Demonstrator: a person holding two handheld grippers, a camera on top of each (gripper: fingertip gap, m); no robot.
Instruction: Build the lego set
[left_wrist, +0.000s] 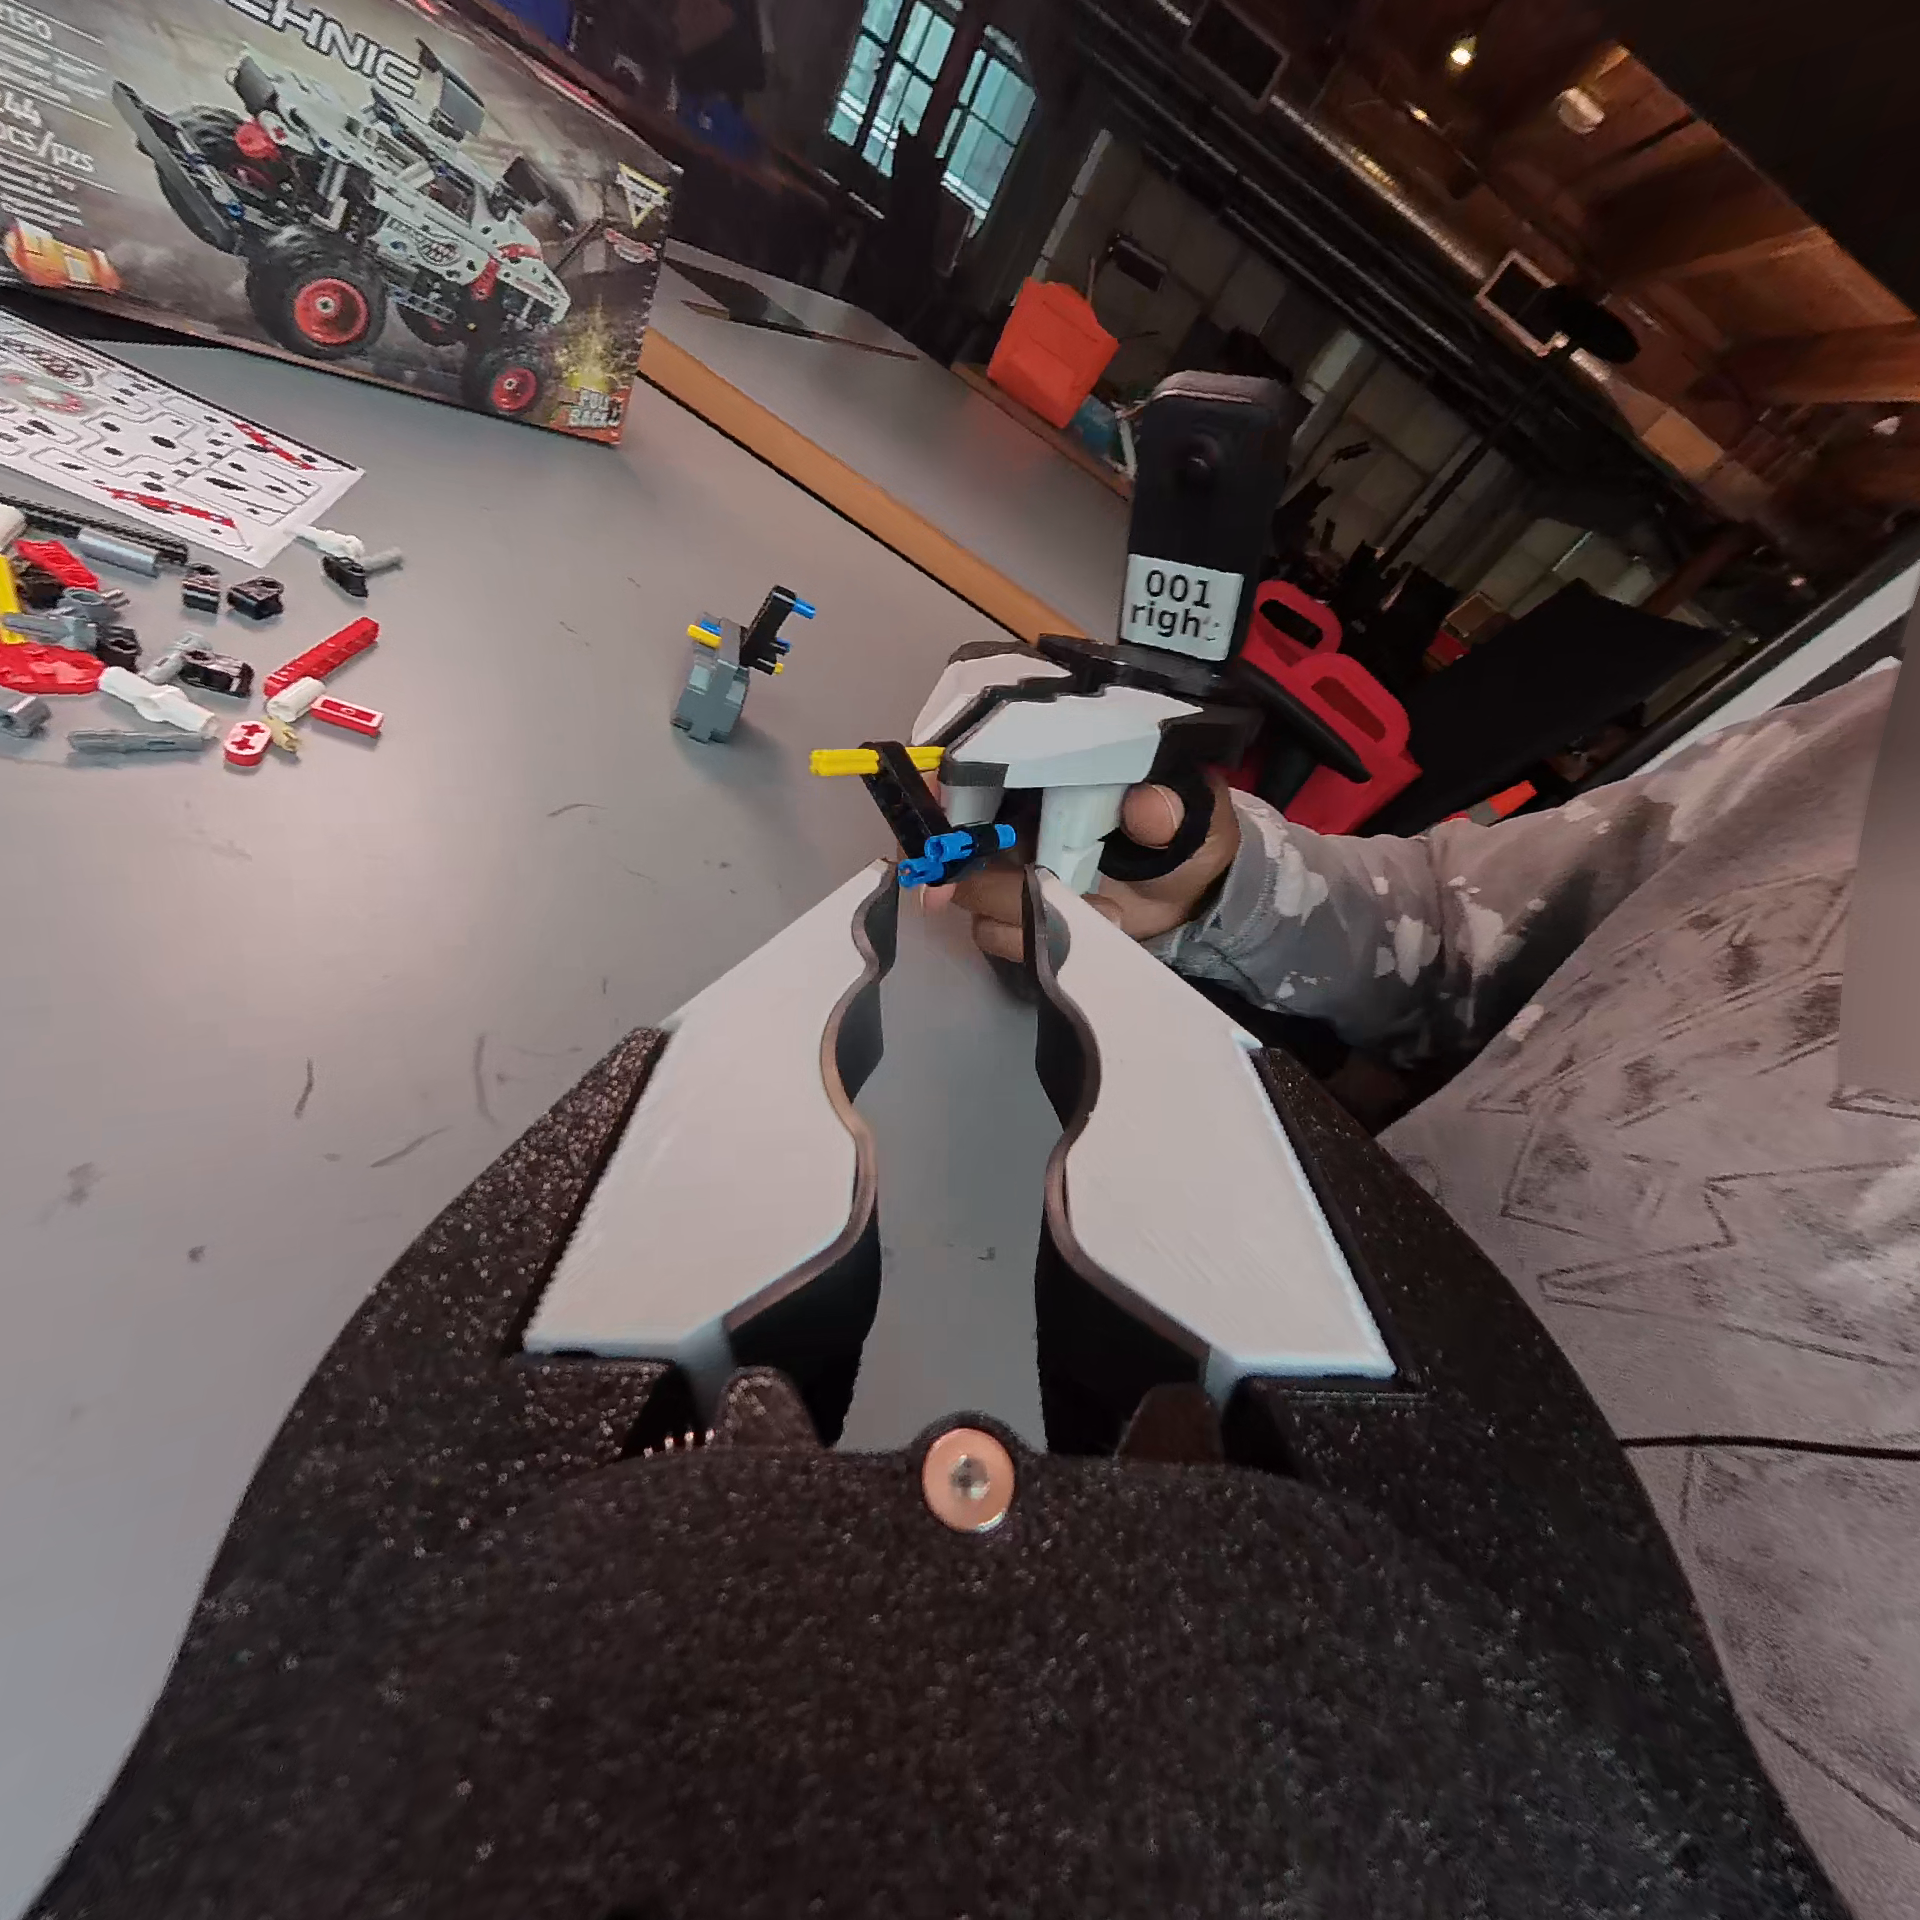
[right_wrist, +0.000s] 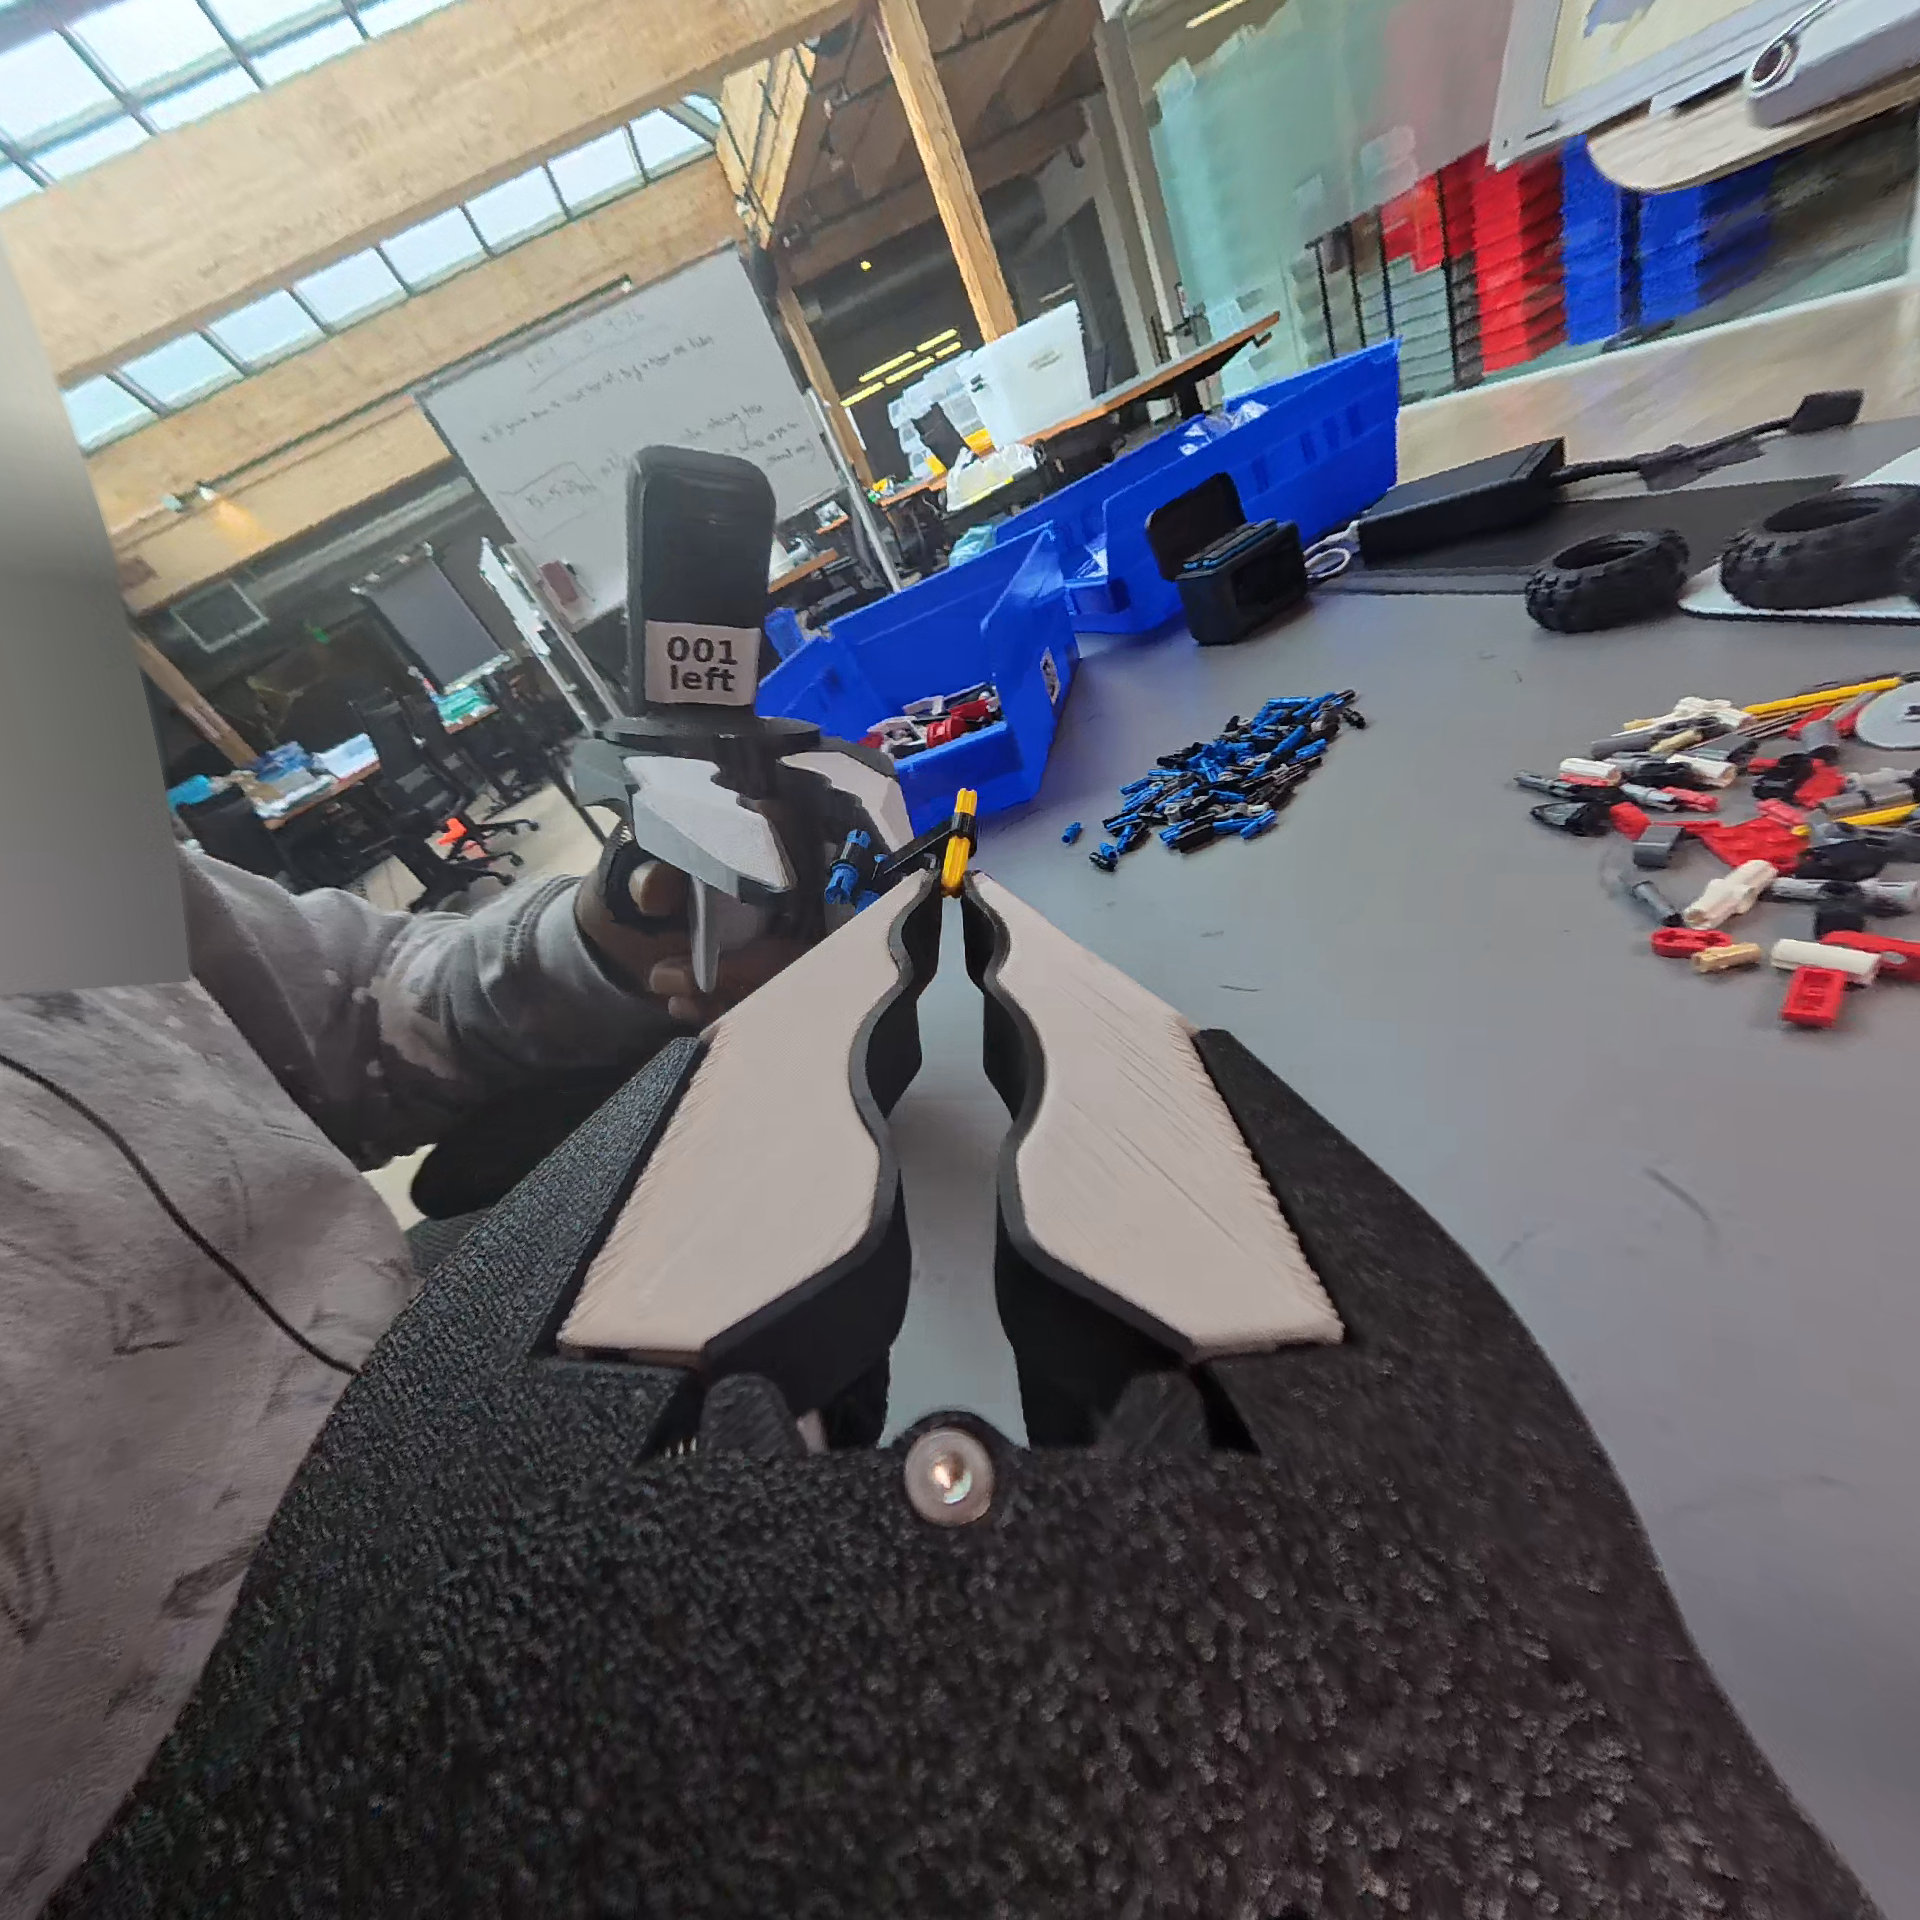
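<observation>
My right gripper (right_wrist: 951, 891) is shut on a yellow axle (right_wrist: 958, 840) and holds it above the grey table (right_wrist: 1455, 1143). The axle passes through a black beam (left_wrist: 906, 798) that carries blue pins (left_wrist: 956, 850) at its other end. My left gripper (left_wrist: 961, 875) is open, its tips just short of the blue pins and either side of them. In the left wrist view the right gripper (left_wrist: 943, 764) faces me from the right, held by a hand. A small grey sub-assembly (left_wrist: 727, 675) with blue and yellow pins stands on the table beyond.
The set's box (left_wrist: 343, 208) and a sticker sheet (left_wrist: 156, 447) lie at the far left, with loose parts (left_wrist: 156, 665) in front. The right wrist view shows a pile of blue and black pins (right_wrist: 1226, 774), mixed parts (right_wrist: 1766, 831), blue bins (right_wrist: 966, 665) and tyres (right_wrist: 1605, 577). My left and right fingertips are right by each other. The small grey sub-assembly (left_wrist: 727, 675) is about equally far from each gripper, around 20 cm.
</observation>
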